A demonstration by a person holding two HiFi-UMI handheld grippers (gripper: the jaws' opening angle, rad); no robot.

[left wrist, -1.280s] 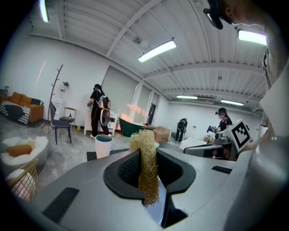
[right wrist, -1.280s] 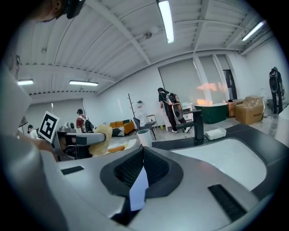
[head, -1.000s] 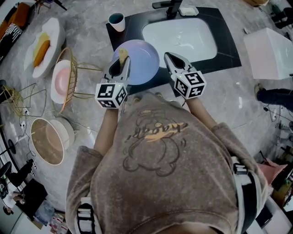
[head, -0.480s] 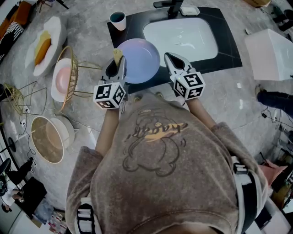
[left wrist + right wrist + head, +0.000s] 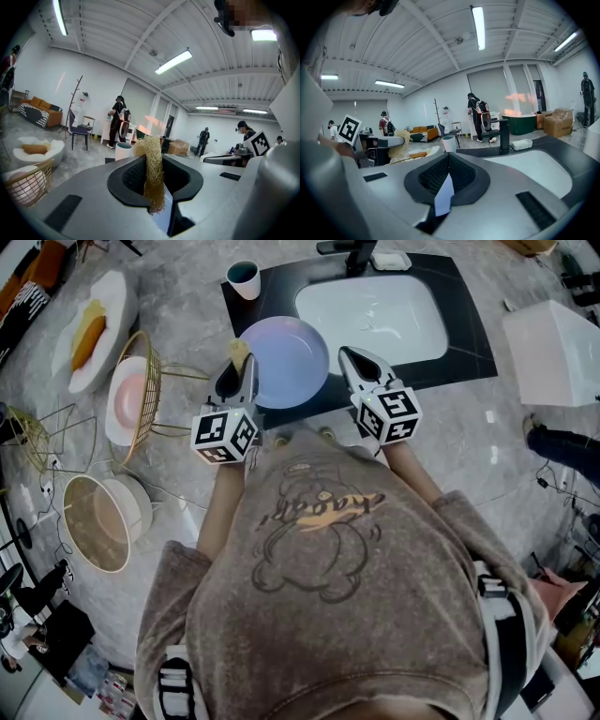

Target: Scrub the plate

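Left gripper (image 5: pixel 240 369) slid left off the plate (image 5: pixel 286 362), jaws pinching a coarse, fibrous loofah (image 5: pixel 240 352). Round, smooth lavender plate sits between both grippers over the dark sink surround (image 5: pixel 467 338), right gripper (image 5: pixel 349 358) clamped on its rim.

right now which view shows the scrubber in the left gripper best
The left gripper view: the fibrous scrubber fills the middle, pinched between the left gripper's jaws. The head view shows only a small tan tip at the plate's edge; the right gripper view, a distant tuft.
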